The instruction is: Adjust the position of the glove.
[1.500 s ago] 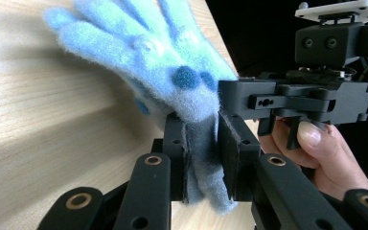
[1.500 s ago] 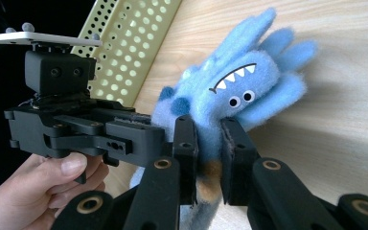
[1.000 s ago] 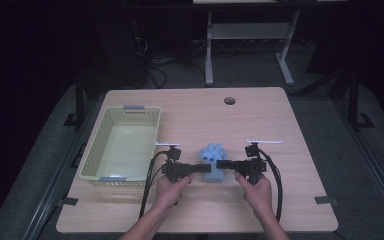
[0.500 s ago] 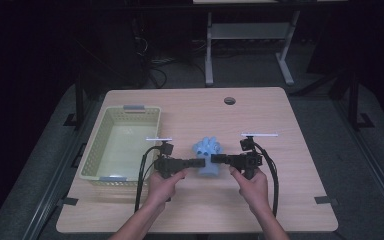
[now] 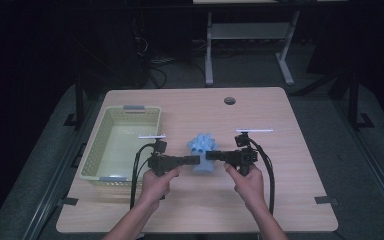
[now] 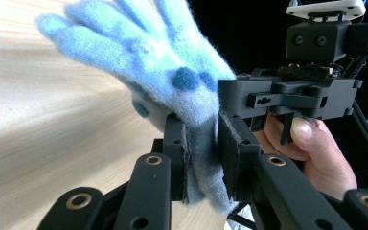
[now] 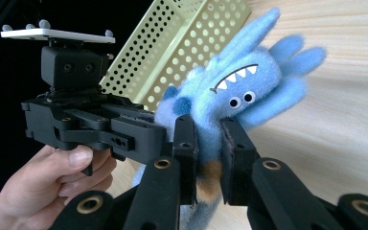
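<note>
A fuzzy blue monster plush [image 5: 202, 148] with white teeth and googly eyes [image 7: 242, 93] hangs between both grippers over the middle of the table. My left gripper [image 5: 194, 160] is shut on its lower edge from the left, the fabric pinched between the jaws [image 6: 201, 160]. From the right, my right gripper [image 5: 211, 155] is shut on the plush too [image 7: 208, 158]. The plush's finger-like points [image 6: 120, 33] stick up and away. Each gripper view also shows the other hand and its gripper close behind the plush.
A pale green perforated basket [image 5: 95, 160] stands on the left of the wooden table [image 5: 280, 200]; I also see its wall [image 7: 182, 43] in the right gripper view. A round cable hole [image 5: 229, 101] sits near the far edge. Black cables trail from both grippers.
Both grippers, still holding the plush, have shifted a little left toward the basket and slightly away from the front edge.
</note>
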`<state>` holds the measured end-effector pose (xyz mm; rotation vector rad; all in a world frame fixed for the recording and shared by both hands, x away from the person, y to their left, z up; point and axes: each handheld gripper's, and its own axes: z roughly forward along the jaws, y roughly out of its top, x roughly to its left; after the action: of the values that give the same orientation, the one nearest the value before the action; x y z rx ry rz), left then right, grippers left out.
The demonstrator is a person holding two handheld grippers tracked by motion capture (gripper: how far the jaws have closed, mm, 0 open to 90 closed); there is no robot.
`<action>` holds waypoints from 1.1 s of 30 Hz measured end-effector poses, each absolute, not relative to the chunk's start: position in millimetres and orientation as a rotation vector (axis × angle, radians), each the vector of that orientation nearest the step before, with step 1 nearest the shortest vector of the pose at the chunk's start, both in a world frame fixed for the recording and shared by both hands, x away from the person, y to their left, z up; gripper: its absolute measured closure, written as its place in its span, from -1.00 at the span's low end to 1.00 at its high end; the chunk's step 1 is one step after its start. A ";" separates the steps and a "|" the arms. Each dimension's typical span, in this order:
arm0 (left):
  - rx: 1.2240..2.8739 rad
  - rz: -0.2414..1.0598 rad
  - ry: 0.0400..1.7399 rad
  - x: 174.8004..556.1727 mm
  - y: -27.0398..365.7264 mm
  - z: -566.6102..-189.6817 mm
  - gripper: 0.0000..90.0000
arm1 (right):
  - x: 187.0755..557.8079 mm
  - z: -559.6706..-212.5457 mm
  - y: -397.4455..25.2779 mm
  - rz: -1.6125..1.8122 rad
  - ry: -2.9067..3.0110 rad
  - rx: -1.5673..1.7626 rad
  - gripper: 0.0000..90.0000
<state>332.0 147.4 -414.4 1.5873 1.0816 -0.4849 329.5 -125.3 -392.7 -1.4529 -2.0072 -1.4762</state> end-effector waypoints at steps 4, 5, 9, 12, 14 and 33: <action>1.575 -0.488 1.082 331.9 150.1 -412.4 0.65 | 330.4 -390.0 -122.4 -1.474 -2.006 -1.447 0.75; 1.576 -0.489 1.078 332.0 151.0 -411.9 0.65 | 330.6 -389.3 -122.1 -1.475 -2.011 -1.441 0.75; 1.574 -0.486 1.069 332.5 155.3 -409.2 0.65 | 331.7 -386.7 -119.4 -1.485 -2.005 -1.430 0.75; 1.570 -0.488 1.072 332.1 158.4 -407.6 0.66 | 332.5 -385.1 -116.3 -1.484 -2.011 -1.423 0.75; 1.566 -0.489 1.070 332.2 160.9 -407.0 0.66 | 332.9 -383.6 -114.0 -1.482 -2.017 -1.416 0.75; 1.551 -0.471 1.060 331.9 186.7 -396.7 0.67 | 340.0 -371.3 -89.9 -1.466 -2.047 -1.362 0.75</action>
<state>331.9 186.7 -396.7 1.5510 1.0595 -0.4708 340.0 -89.9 -371.3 -1.3620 -2.0471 -1.4665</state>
